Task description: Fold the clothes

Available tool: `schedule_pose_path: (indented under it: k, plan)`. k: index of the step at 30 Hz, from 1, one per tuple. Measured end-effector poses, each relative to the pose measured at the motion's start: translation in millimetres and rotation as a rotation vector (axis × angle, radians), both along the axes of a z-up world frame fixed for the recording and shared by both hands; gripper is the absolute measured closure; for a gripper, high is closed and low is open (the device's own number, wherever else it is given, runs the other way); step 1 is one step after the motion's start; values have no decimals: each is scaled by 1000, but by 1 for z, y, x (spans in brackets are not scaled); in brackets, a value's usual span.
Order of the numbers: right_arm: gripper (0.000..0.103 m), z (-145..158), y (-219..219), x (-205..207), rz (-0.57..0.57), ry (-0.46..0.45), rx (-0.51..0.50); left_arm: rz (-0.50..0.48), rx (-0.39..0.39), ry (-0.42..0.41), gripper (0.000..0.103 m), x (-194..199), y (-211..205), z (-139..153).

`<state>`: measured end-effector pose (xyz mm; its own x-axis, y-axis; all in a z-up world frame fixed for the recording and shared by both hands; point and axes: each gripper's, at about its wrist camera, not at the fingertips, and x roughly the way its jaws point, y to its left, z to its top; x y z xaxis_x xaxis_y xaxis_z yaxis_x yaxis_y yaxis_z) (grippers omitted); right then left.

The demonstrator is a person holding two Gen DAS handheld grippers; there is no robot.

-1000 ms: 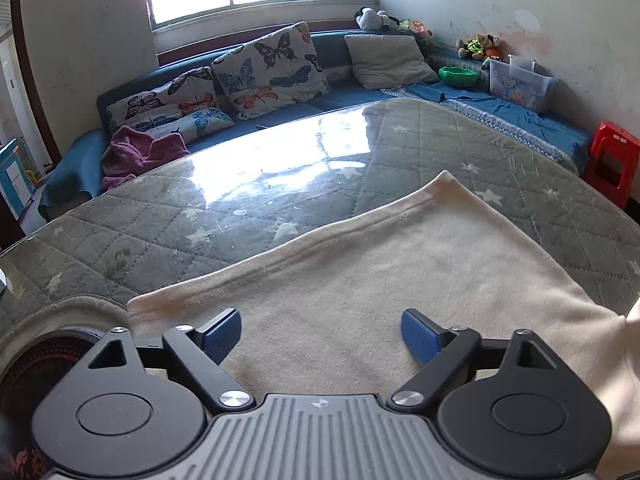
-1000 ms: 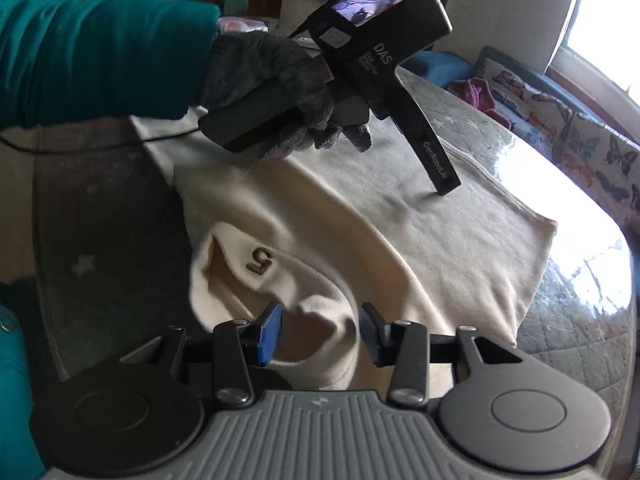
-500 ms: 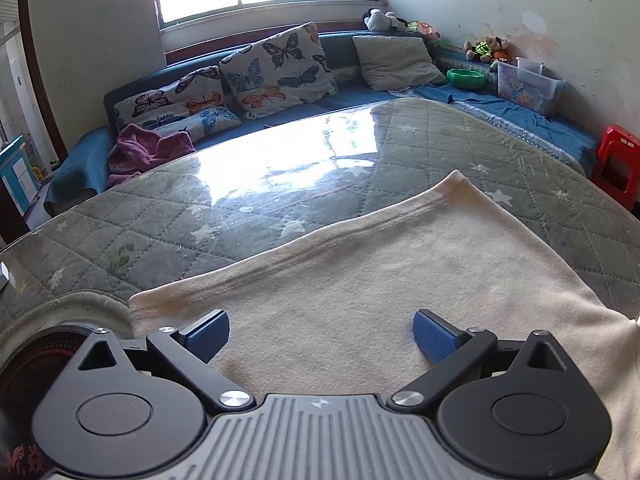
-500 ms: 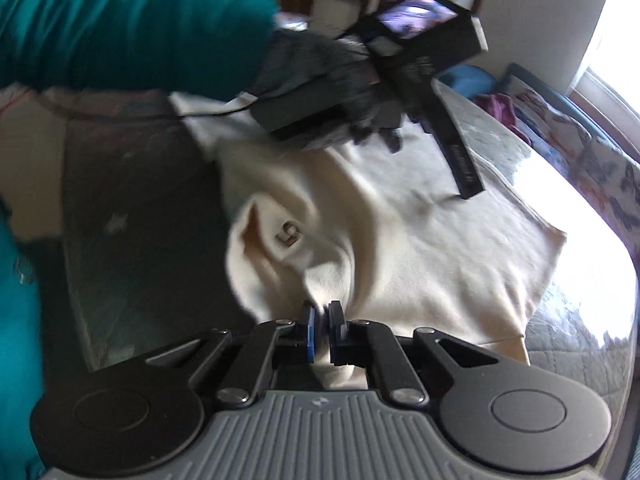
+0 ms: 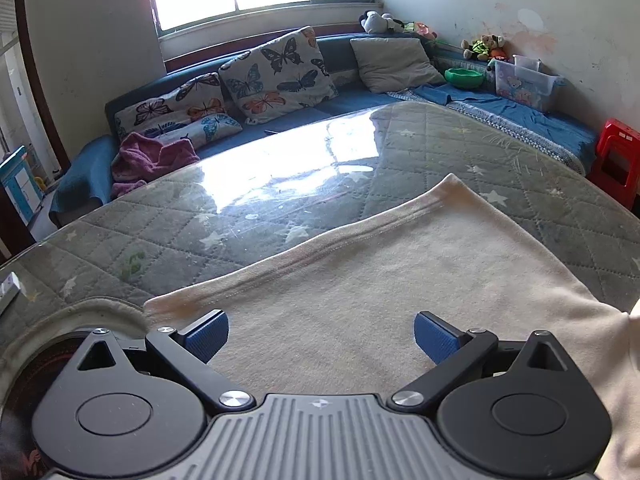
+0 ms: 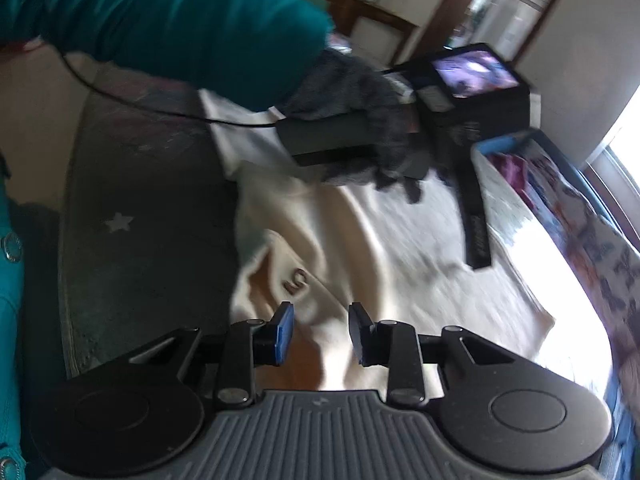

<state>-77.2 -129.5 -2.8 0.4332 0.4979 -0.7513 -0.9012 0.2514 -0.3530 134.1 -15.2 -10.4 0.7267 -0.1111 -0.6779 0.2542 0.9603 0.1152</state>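
Observation:
A cream garment (image 5: 360, 292) lies spread on the quilted, glass-topped table (image 5: 248, 216). Its hem runs across the left wrist view. My left gripper (image 5: 320, 334) is open wide and empty, just above the cloth near the hem. In the right wrist view the same garment (image 6: 380, 248) shows its neck opening with a label marked 5 (image 6: 297, 279). My right gripper (image 6: 320, 328) is open over the collar area, with cloth between and under the jaws. The other hand-held gripper (image 6: 472, 128), held in a gloved hand, hovers over the far side of the garment.
A blue sofa (image 5: 360, 100) with butterfly cushions (image 5: 276, 72) runs behind the table. A purple cloth (image 5: 152, 156) lies on it. A red stool (image 5: 616, 160) stands at the right. The person's teal sleeve (image 6: 168, 20) crosses the right wrist view.
My right gripper was shut on the collar fold half a second ago and has opened now; the view has swung and blurred. My left gripper opened wider and stayed over the hem.

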Motion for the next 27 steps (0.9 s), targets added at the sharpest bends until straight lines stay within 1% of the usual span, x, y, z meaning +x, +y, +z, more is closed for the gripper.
schedule_pose_path:
  k: [2, 6, 9, 11, 14, 16, 18, 21, 23, 27]
  plan:
    - [74, -1, 5, -1, 30, 0, -5, -1, -10, -9, 2, -6, 3, 5]
    - [76, -1, 15, 0, 69, 38, 11, 5, -25, -38, 2, -24, 13, 15]
    - [96, -1, 18, 2, 59, 88, 35, 22, -44, -59, 2, -41, 25, 23]
    - [99, 1, 16, 0, 51, 110, 70, 38, -52, -70, 2, -53, 34, 27]
    - [100, 7, 11, -6, 47, 151, 125, 59, -58, -92, 1, -72, 46, 32]
    - [100, 7, 10, -10, 46, 181, 139, 68, -51, -103, 1, -86, 53, 33]
    - [100, 5, 9, -14, 37, 192, 147, 64, -38, -110, 1, -101, 55, 33]
    - [95, 2, 5, -15, 7, 203, 165, 47, -9, -122, 1, -121, 53, 31]
    - [95, 5, 1, -17, -15, 207, 188, 35, 26, -139, 1, -134, 49, 30]
    - [92, 22, -19, -14, -121, 232, 287, 10, 67, -149, 2, -155, 41, 21]
